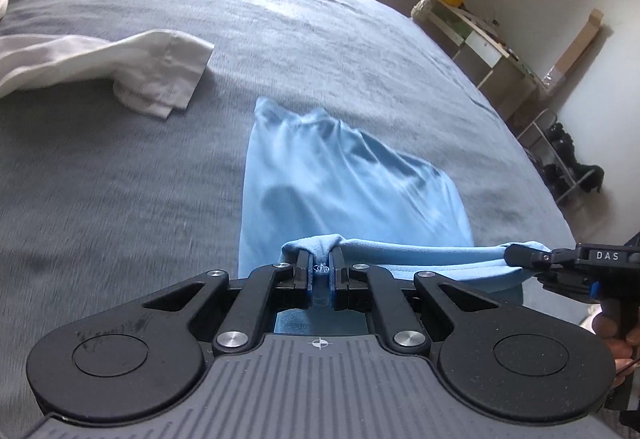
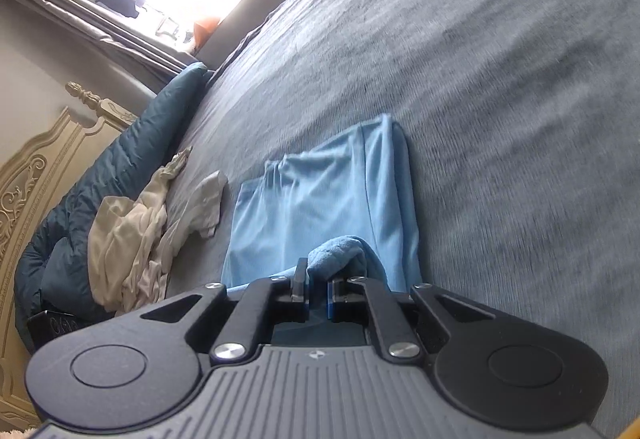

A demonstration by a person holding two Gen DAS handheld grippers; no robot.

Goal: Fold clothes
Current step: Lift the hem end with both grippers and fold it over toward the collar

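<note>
2 tools pinching light-blue garment [image 1: 352, 175], creased, draped over grey bed [image 1: 120, 179]

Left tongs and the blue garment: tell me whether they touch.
Touching. The left wrist view shows the left tongs pinched shut on the blue garment's near edge.

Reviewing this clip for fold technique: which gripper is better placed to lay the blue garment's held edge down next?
Neither clearly. The left gripper and right gripper each have jaws shut on the near edge of the blue garment, stretched between them over the grey bedspread; likely both together.
</note>
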